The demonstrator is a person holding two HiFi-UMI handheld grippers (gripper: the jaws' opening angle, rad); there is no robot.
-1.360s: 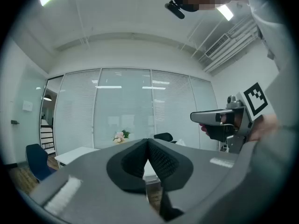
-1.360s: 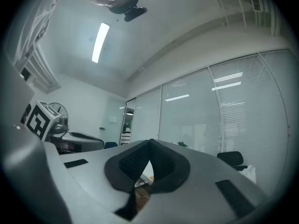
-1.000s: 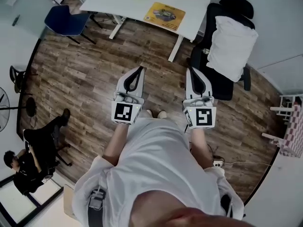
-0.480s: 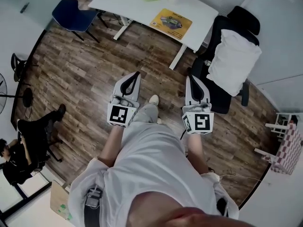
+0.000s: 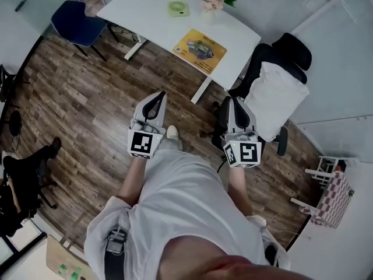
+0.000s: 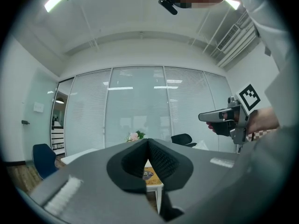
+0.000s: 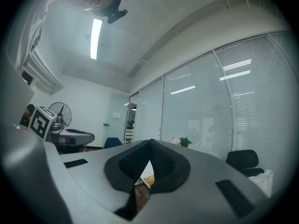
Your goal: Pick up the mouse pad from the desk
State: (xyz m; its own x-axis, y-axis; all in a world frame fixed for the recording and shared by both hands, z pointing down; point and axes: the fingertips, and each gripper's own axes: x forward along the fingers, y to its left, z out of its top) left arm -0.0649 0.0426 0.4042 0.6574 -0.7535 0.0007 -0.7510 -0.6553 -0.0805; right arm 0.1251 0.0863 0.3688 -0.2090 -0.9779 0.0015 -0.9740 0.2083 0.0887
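- On the white desk (image 5: 140, 7) ahead, the yellow mouse pad (image 5: 201, 50) lies flat, well apart from both grippers.
- Left gripper (image 5: 157, 98) and right gripper (image 5: 234, 102): jaws pressed together, empty.
- Step, as judged: approach. Next: reach the desk, spread the jaws, pinch the pad's edge.

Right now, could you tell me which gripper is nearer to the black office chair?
Right. The right gripper is just beside the black office chair; the left gripper is farther away, on the right gripper's other side.
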